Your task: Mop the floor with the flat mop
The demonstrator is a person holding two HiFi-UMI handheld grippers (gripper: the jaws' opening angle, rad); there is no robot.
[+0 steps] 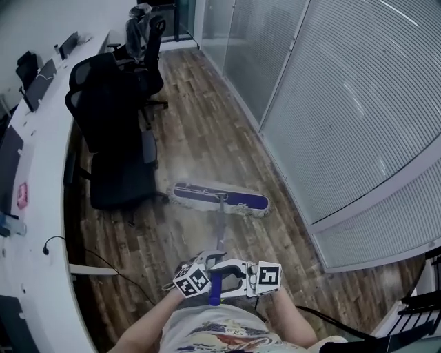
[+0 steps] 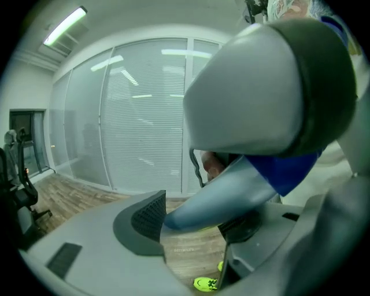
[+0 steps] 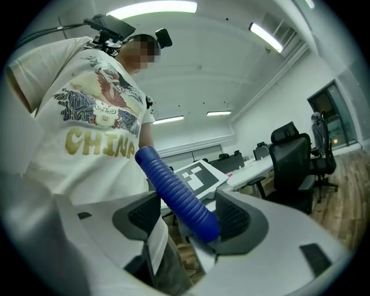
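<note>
Left tool (image 2: 196, 219), right tool (image 3: 188, 218) on handle (image 3: 172, 189)

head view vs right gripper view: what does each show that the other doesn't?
Head view only: flat mop head on the floor, grey mop pole, left gripper clamped on it. Right gripper view only: person's shirt, ceiling lights, jaw pads gripping the blue grip. Both: right gripper, blue grip, black office chairs, white desk.

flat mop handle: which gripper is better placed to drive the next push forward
Probably the left gripper: it clamps the smooth grey shaft below the blue ribbed grip, nearer the purple-and-white flat mop head. The right gripper holds the grip's top end, better for steadying.
</note>
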